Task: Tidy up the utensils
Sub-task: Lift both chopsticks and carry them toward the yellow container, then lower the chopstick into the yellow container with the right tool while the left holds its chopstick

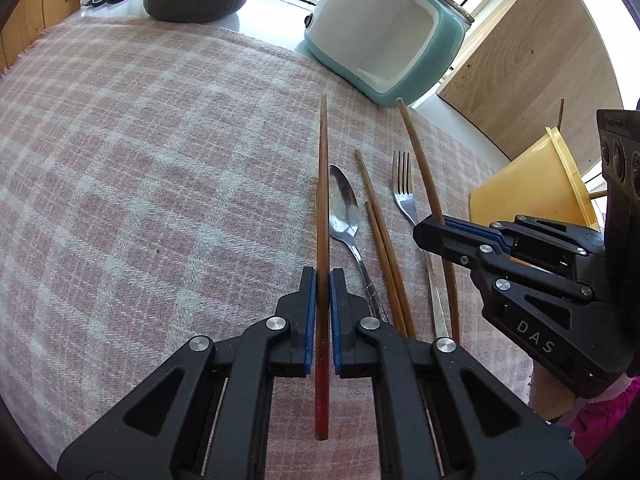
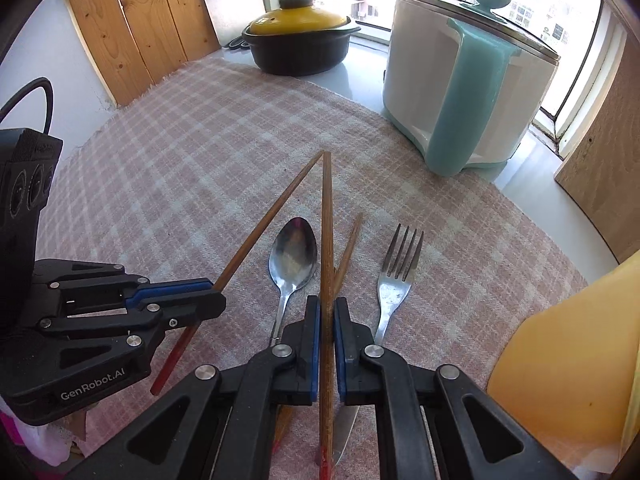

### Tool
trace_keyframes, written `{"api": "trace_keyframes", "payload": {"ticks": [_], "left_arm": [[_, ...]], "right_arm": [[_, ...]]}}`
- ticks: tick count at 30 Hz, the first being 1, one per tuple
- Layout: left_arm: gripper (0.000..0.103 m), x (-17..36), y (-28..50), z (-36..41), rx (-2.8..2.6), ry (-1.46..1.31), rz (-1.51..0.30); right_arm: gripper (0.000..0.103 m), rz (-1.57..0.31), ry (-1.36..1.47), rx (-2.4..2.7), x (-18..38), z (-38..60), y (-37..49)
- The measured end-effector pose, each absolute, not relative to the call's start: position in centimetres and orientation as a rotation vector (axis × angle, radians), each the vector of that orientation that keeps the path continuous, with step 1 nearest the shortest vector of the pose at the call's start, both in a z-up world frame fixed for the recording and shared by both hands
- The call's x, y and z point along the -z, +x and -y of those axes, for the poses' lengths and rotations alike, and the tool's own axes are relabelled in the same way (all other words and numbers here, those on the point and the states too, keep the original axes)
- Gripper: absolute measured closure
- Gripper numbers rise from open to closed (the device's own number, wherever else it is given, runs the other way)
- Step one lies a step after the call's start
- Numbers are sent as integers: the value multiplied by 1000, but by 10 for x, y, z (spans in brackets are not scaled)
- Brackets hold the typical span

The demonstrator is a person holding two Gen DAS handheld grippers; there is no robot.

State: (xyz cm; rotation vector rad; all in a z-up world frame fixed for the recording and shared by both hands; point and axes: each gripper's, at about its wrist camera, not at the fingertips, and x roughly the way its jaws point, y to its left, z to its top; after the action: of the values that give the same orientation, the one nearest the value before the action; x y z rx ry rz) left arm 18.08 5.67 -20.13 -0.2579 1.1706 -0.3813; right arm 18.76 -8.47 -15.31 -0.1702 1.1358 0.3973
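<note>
Left wrist view: left gripper (image 1: 323,276) is clamped narrow on one chopstick (image 1: 322,184), which runs forward between the blue pads with its red-tipped end toward the camera.
On the cloth: a spoon (image 1: 343,208), a pair of chopsticks (image 1: 380,236) and a fork (image 1: 402,188) lie side by side on the checked tablecloth (image 1: 160,160), just to the right of the held stick.
Other tool, same view: right gripper (image 1: 430,232) comes in from the right, closed on a second chopstick (image 1: 416,152) that slants over the fork's handle.
Container: a yellow tub (image 1: 532,184) stands at the right edge; a stick already pokes out of it.
Right wrist view: right gripper (image 2: 327,304) pinches its chopstick (image 2: 327,220) tight; left gripper (image 2: 216,292) holds the other chopstick (image 2: 272,216) at a slant, and the two thin tips nearly meet in this view.
Still lying: spoon (image 2: 294,256) and fork (image 2: 400,272) flat on the cloth; yellow tub (image 2: 560,360) near, at lower right.
Step, as I judge it: both sticks gripped and off the cloth, about to be carried.
Next move: likely swing them to the tub and drop them in, without knocking the fork.
</note>
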Motion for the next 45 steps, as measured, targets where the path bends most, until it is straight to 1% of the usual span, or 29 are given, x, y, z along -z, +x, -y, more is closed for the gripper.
{"api": "trace_keyframes", "payload": {"ticks": [4, 10, 19, 24, 35, 45], "left_arm": [[99, 185, 171, -57, 384, -295, -1134], [99, 146, 155, -49, 387, -341, -1041], [99, 81, 135, -12, 409, -333, -876], [99, 57, 125, 12, 424, -328, -816], [99, 21, 104, 62, 444, -323, -717], [99, 10, 114, 117, 440, -310, -653]], "right_arm": [[99, -1097, -122, -413, 136, 96, 169], [99, -1028, -66, -428, 105, 121, 138], [99, -934, -29, -395, 61, 183, 99], [99, -888, -30, -382, 40, 215, 84], [99, -841, -26, -415, 15, 265, 64], [99, -780, -56, -444, -16, 304, 54]]}}
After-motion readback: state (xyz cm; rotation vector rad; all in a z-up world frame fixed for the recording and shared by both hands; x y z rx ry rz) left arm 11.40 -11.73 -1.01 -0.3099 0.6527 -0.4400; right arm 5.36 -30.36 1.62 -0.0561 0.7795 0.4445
